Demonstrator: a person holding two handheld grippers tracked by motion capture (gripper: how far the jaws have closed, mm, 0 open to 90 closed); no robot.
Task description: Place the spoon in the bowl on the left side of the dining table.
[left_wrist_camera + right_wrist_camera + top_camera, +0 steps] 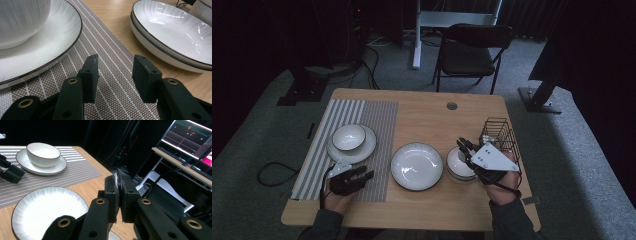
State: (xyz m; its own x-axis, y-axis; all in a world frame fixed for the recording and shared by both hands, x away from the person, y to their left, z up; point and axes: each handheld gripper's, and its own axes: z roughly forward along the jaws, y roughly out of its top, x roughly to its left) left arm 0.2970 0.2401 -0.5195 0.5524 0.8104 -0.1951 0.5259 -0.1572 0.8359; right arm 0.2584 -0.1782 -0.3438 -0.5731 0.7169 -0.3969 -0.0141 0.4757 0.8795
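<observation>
bowl: small white bowl [460, 164] on the bare wood at the table's right side, between the plate [417, 166] and the wire basket [501, 134], close beside both.
right gripper: right gripper [465, 147] is over the bowl's near-right rim; in its own view the jaws stand nearly closed, with what looks like a thin pale edge between them. Probably the bowl's rim, though I can't tell for sure.
direction: the placemat [377, 120] lies to the left of the bowl, past the plate; a second bowl on a plate [350, 141] already sits there.
left gripper: left gripper [362, 176] rests on the placemat, jaws apart and empty, well apart from the bowl.
nearer hand: the right.
</observation>
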